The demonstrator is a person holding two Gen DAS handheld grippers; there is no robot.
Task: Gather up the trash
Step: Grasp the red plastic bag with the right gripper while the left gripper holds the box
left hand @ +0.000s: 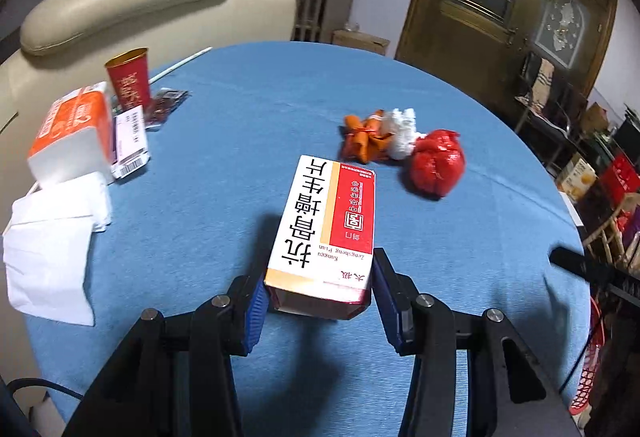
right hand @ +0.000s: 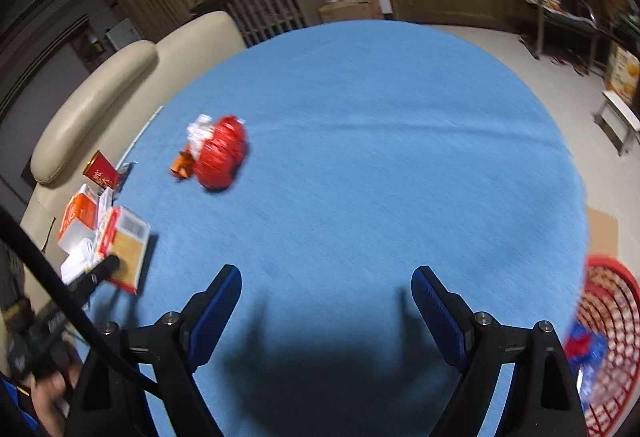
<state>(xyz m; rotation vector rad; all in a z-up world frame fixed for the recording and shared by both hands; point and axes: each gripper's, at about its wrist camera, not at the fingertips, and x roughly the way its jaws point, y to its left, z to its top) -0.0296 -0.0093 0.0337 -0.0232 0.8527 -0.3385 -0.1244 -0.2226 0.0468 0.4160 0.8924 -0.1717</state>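
Note:
My left gripper is shut on the near end of a white and red medicine box, with a blue pad pressing each side. The box sticks out over the blue tablecloth. Beyond it lie a crumpled red bag, orange scraps and a white tissue wad. In the right wrist view my right gripper stands open over bare cloth with nothing between its fingers. The red bag lies far ahead on its left. The held box shows at the left edge.
A red mesh basket stands on the floor past the table's right edge, with a blue and red wrapper in it. On the table's left are a red cup, an orange tissue pack and white tissues. A beige sofa stands behind.

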